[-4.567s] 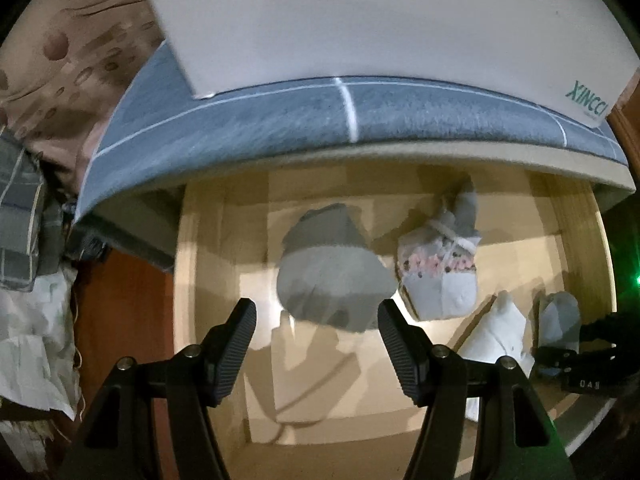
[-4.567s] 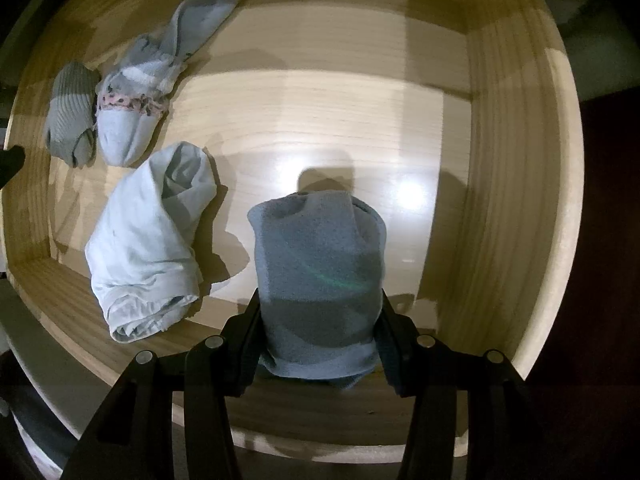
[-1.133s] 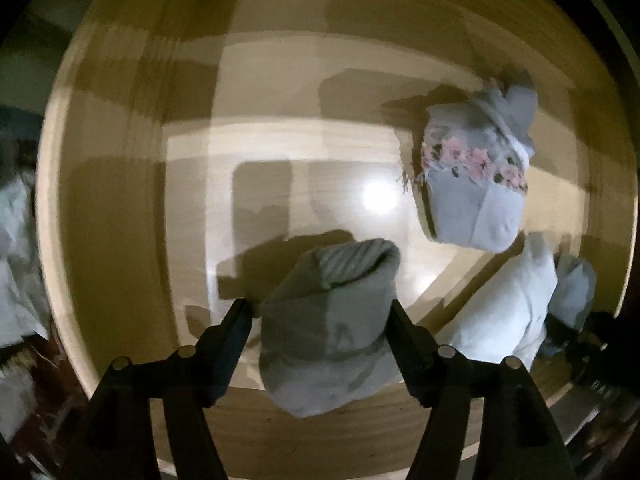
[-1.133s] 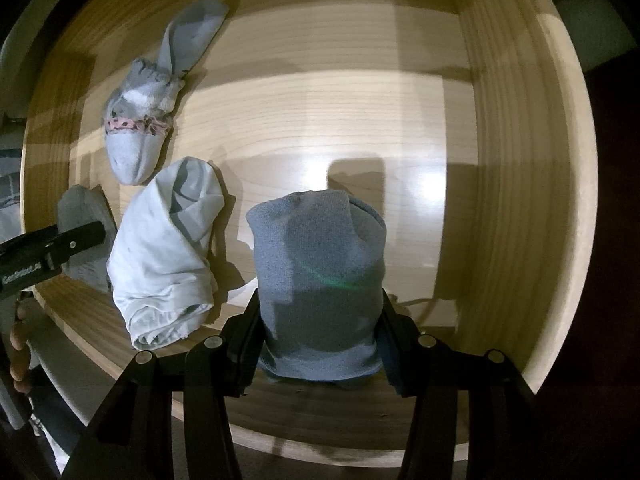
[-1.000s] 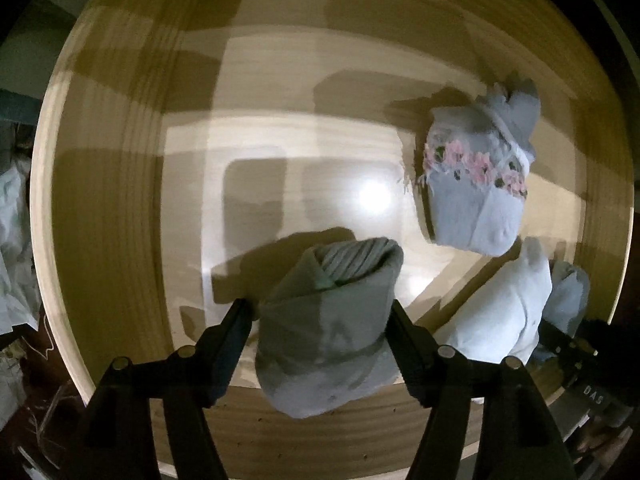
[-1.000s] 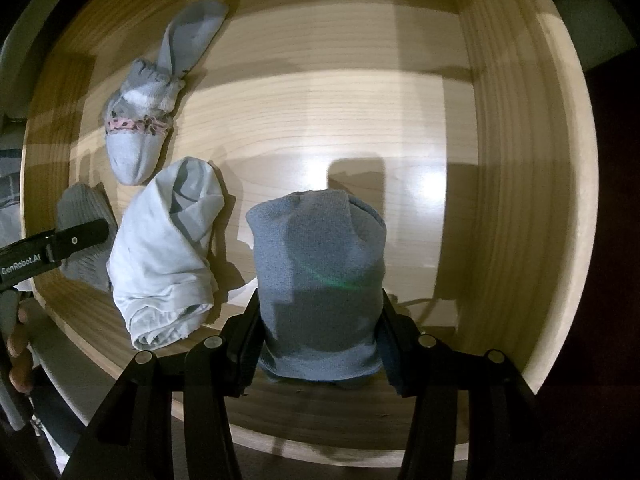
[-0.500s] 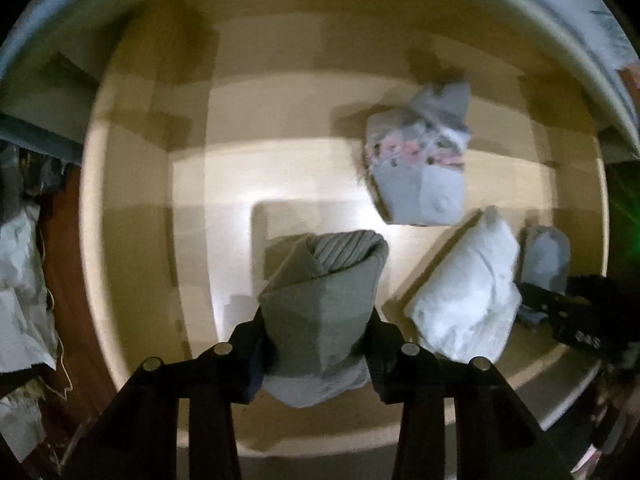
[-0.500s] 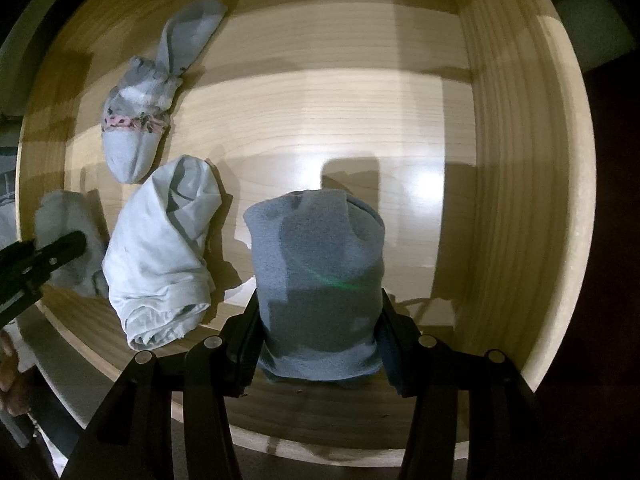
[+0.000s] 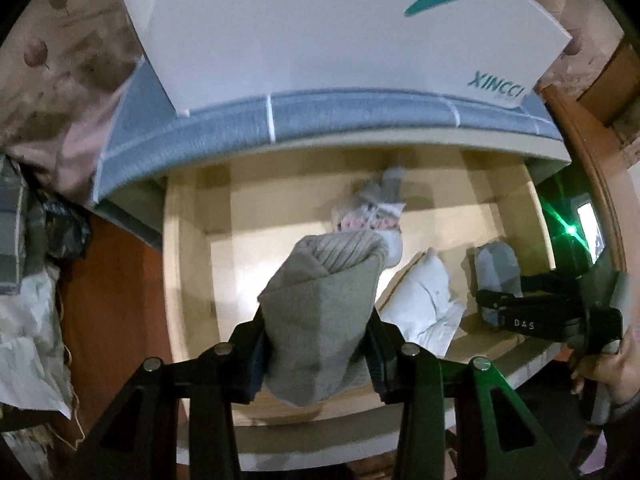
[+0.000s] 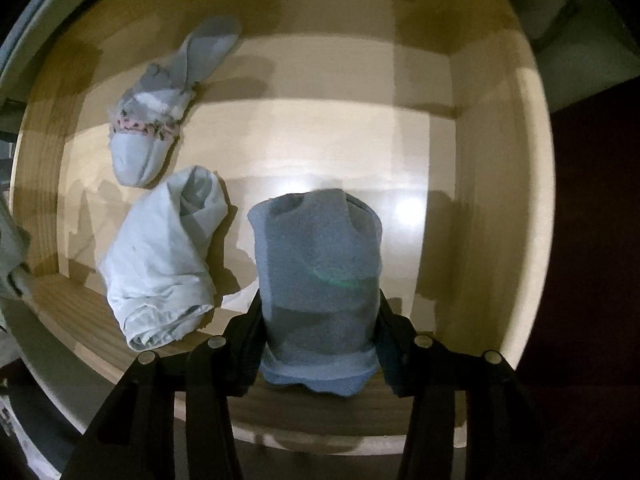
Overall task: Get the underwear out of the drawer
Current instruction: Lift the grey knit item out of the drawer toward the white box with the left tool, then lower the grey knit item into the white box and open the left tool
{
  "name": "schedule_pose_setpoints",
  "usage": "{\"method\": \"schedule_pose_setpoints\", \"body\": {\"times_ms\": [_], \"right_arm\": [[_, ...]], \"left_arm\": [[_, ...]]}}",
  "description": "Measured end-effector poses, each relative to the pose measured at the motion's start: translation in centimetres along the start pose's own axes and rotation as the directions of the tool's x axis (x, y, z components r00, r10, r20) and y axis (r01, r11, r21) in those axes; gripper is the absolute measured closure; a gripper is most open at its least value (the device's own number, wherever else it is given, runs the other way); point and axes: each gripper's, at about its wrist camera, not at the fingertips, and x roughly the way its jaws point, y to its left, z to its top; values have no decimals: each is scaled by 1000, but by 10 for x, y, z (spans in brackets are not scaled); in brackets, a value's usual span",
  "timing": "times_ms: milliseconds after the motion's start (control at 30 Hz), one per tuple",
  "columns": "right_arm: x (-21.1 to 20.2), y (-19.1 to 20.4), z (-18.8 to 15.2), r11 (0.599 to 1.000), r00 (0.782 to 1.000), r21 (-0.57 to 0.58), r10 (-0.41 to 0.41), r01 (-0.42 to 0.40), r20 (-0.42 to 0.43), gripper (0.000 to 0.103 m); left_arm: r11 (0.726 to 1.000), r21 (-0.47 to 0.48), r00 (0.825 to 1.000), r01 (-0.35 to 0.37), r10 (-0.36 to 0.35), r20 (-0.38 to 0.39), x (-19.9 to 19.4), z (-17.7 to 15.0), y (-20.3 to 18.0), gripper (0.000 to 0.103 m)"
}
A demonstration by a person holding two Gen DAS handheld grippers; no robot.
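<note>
My left gripper [image 9: 318, 354] is shut on a rolled grey-green garment [image 9: 324, 312] and holds it above the open wooden drawer [image 9: 188, 272]. My right gripper [image 10: 318, 340] is shut on a rolled blue-grey garment [image 10: 320, 280] low inside the drawer [image 10: 472, 200], near its front edge; it also shows at the right of the left wrist view [image 9: 496, 276]. A white rolled garment [image 10: 164, 256] lies on the drawer floor to the left of it. A pale piece with a pink floral band [image 10: 148, 136] lies farther back.
A white XINCCI box [image 9: 340, 32] rests on a blue-grey mattress edge [image 9: 320, 120] above the drawer. Crumpled cloth and bags [image 9: 28, 300] sit to the left on a reddish floor. A green light [image 9: 570, 232] glows at the right.
My left gripper closed on the grey-green roll and lifted it up and back out of the drawer. My right gripper stayed shut on the blue-grey roll, nearly still.
</note>
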Motion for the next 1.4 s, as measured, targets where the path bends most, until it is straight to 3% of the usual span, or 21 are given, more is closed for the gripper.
{"method": "schedule_pose_setpoints", "body": {"times_ms": [267, 700, 767, 933, 1067, 1300, 1400], "right_arm": [[-13, 4, -6, 1000, 999, 16, 13, -14, 38, 58], [11, 6, -3, 999, 997, 23, 24, -22, -71, 58], [12, 7, -5, 1000, 997, 18, 24, -23, -74, 58], [15, 3, 0, 999, 996, 27, 39, -37, -76, 58], [15, -14, 4, 997, 995, 43, 63, -59, -75, 58], [16, -20, 3, 998, 995, 41, 60, -57, -73, 58], [16, -20, 2, 998, 996, 36, 56, -54, -71, 58]], "left_arm": [[998, 33, 994, -48, 44, 95, -25, -2, -5, 62], [998, 63, 972, -26, 11, 234, -93, 17, -19, 62], [998, 54, 962, -16, 1, 274, -111, 27, -17, 62], [1000, 23, 901, -5, -5, 434, -160, 59, -7, 62], [999, -25, 867, -21, 31, 497, -173, 88, 3, 62], [996, -71, 850, -52, 81, 521, -162, 127, 14, 62], [995, -77, 851, -59, 90, 517, -154, 144, 14, 61]]}}
